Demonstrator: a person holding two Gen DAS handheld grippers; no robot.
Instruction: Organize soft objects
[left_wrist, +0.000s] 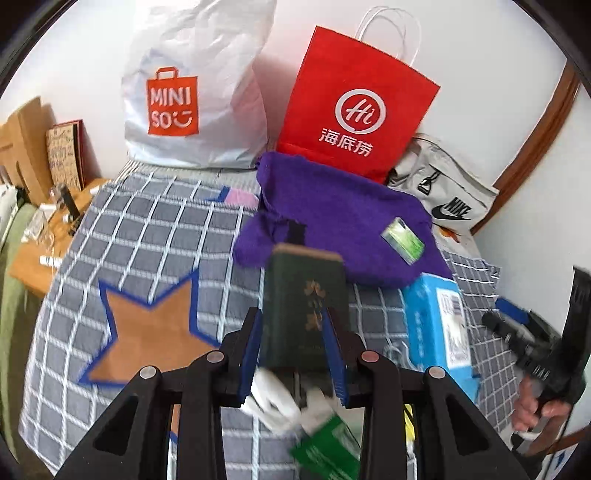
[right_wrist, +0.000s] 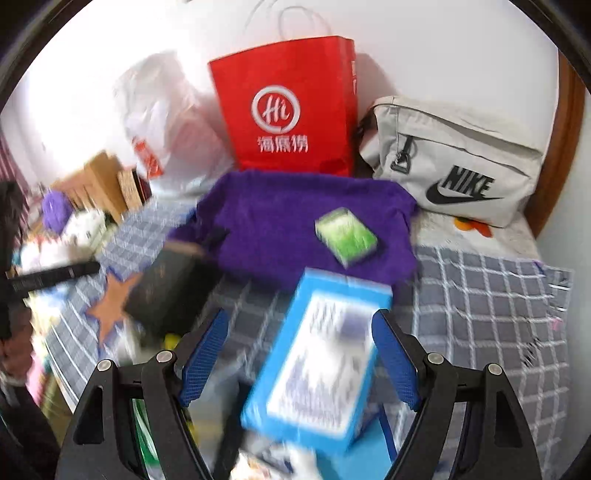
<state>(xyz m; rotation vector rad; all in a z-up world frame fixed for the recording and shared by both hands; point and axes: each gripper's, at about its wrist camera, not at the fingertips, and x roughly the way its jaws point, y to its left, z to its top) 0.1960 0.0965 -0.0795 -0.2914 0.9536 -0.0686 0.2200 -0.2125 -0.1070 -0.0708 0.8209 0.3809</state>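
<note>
While the left gripper (left_wrist: 293, 350) clamps a dark green book (left_wrist: 306, 299), the right gripper (right_wrist: 301, 354) stands wide around a blue box (right_wrist: 321, 354), grip unclear.

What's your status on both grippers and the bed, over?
Left gripper shut on dark green book. Right gripper open around blue box, pads clear. Purple towel ahead, small green pack lying on it.
</note>
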